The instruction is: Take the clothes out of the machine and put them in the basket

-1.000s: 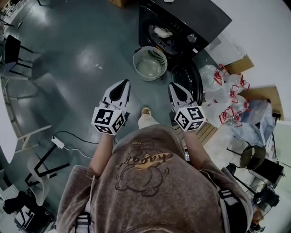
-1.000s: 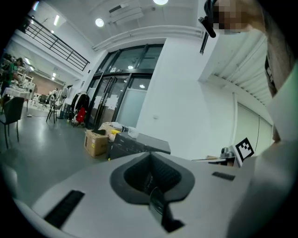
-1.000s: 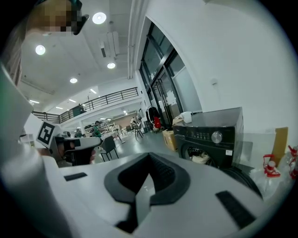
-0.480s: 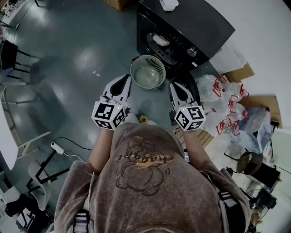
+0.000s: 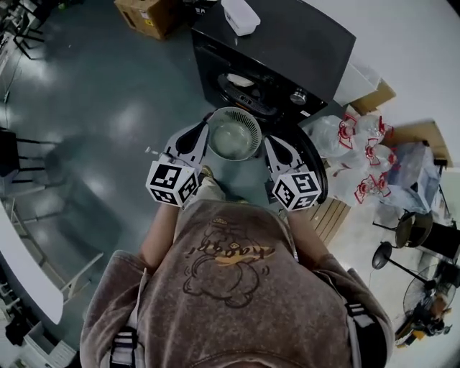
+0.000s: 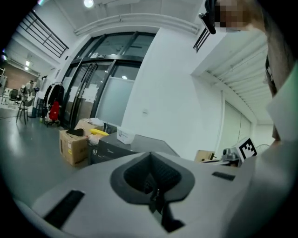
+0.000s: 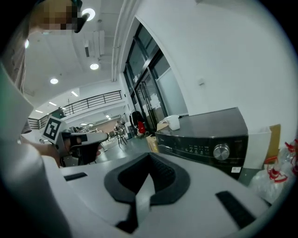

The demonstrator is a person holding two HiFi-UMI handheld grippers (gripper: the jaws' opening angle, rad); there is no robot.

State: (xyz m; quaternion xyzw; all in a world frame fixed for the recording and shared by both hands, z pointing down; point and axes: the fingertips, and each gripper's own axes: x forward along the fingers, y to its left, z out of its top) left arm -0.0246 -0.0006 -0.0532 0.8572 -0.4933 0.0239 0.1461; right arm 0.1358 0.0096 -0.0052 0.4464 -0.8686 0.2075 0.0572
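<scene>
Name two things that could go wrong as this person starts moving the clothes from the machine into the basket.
1. The round pale-green slatted basket sits right in front of the black front-loading washing machine; reaching for the pale garment inside could knock it away.
2. The machine's open round door hangs beside the right gripper and might get struck.

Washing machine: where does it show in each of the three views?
Head view: washing machine at top centre, behind the basket.
Left gripper view: washing machine left of centre.
Right gripper view: washing machine right of centre.
Shared landmark: white container on its top.
</scene>
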